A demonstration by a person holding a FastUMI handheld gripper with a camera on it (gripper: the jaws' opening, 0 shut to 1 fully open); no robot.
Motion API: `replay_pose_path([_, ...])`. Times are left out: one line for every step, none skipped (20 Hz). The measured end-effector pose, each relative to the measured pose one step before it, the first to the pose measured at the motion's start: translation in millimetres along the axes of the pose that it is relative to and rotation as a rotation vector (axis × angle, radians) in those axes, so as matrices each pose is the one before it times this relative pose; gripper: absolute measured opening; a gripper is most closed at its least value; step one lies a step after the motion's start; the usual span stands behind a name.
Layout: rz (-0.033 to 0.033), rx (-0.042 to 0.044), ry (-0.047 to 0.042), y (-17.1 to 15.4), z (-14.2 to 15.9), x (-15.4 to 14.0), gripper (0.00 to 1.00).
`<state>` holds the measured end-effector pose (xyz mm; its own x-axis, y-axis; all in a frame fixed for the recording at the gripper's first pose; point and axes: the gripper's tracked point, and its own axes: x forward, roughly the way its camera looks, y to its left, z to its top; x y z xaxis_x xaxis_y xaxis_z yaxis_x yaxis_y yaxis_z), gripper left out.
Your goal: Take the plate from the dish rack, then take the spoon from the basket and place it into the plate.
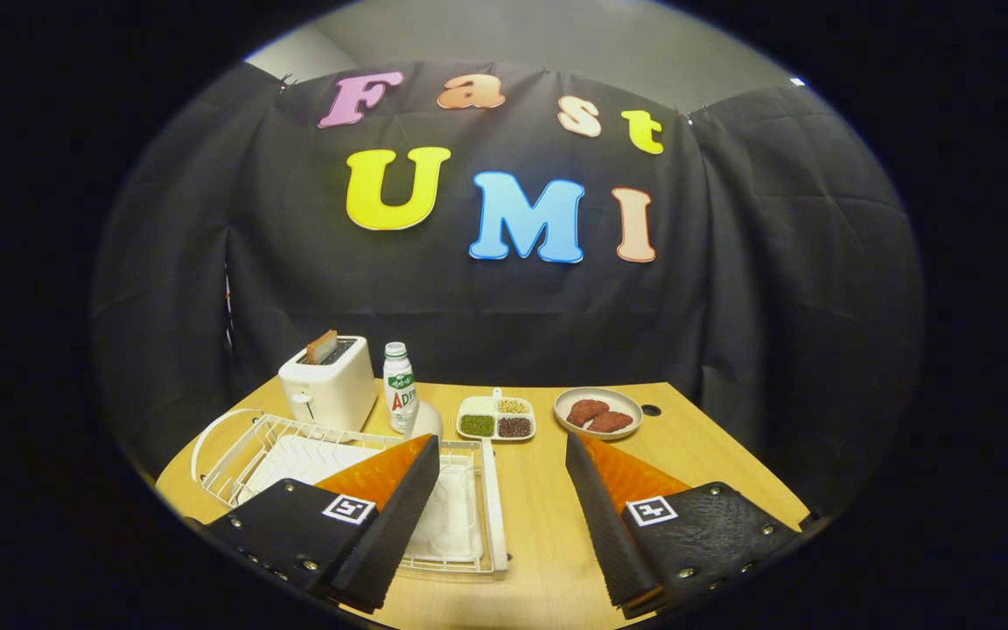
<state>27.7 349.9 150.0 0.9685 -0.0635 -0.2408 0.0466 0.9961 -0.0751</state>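
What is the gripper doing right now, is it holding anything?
Gripper: open, holding nothing; its fingers are spread wide above the table, with the dish rack by the left finger.

Wooden table (548, 516) with dish rack (294, 455), toaster (329, 385), bottle (399, 389), two dishes.

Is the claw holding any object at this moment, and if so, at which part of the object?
Nothing is held. The claw is open, with only bare table between its fingers.

Black cloth wall (504, 297) behind light wooden table (539, 525); grey room wall (513, 35) above cloth.
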Motion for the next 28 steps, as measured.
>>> replay_pose_path([-0.00038,-0.01346,0.00489,8.81,0.92,5.1,0.82])
replay_pose_path([-0.00071,-0.0154,0.0129,9.33,-4.19,7.38,0.76])
replay_pose_path([-0.00115,-0.01846,0.02074,7.84,-4.6,7.27,0.7])
replay_pose_path([0.00032,-0.0169,0.01542,7.74,-1.9,6.82,0.71])
replay_pose_path([-0.00248,-0.01373,0.01483,6.06,-1.66,7.39,0.71])
replay_pose_path([0.00482,-0.00982,0.01514,7.6,-3.62,6.33,0.71])
replay_pose_path([-0.00171,-0.00808,0.01573,3.32,-2.83,6.56,0.65])
replay_pose_path([-0.00244,-0.00543,0.02025,3.53,-4.28,4.06,0.6])
replay_pose_path([-0.01015,-0.00802,0.02114,0.05,-3.56,4.0,0.47])
replay_pose_path([-0.01244,-0.00698,0.01843,0.74,-2.72,6.83,0.43])
replay_pose_path([-0.02259,-0.00472,0.00458,-3.61,1.45,-1.0,0.34])
replay_pose_path([-0.02558,-0.00113,0.0129,-3.22,-0.51,1.61,0.26])
replay_pose_path([-0.02052,0.00438,0.01003,-2.45,-0.36,-1.36,0.24])
replay_pose_path([-0.03349,0.00213,0.01036,-3.66,-1.51,1.02,0.21])
replay_pose_path([-0.02386,-0.00149,0.01094,-2.69,2.2,3.16,0.14])
replay_pose_path([-0.03763,-0.00749,0.00746,-5.0,0.51,4.03,0.13])
replay_pose_path([-0.01588,-0.00913,0.01468,-1.72,1.23,-1.73,0.06])
replay_pose_path([-0.01824,-0.00644,0.00462,-0.02,1.57,-0.59,0.06])
replay_pose_path([-0.01436,-0.01138,-0.00826,0.22,4.76,-1.2,0.06])
replay_pose_path([-0.01205,-0.02249,-0.01596,-0.64,5.21,-0.02,0.06])
replay_pose_path([-0.00953,-0.00704,-0.00044,0.1,5.03,-2.51,0.01])
replay_pose_path([-0.0104,-0.00259,0.00169,-1.52,0.91,1.62,0.0])
replay_pose_path([-0.01586,-0.00693,0.0024,-2.23,1.99,-1.17,0.0])
replay_pose_path([-0.0151,-0.01451,0.00684,0.88,-0.63,-0.6,0.0])
replay_pose_path([-0.01747,-0.0193,0.00456,-0.34,1.06,-2.58,0.0])
replay_pose_path([-0.01745,-0.01968,-0.00107,0.82,1.99,-2.15,0.0])
replay_pose_path([-0.01495,-0.01757,-0.00428,0.44,3.05,-3.06,0.0])
replay_pose_path([-0.02088,-0.02169,-0.00347,-0.12,2.98,-4.44,0.0])
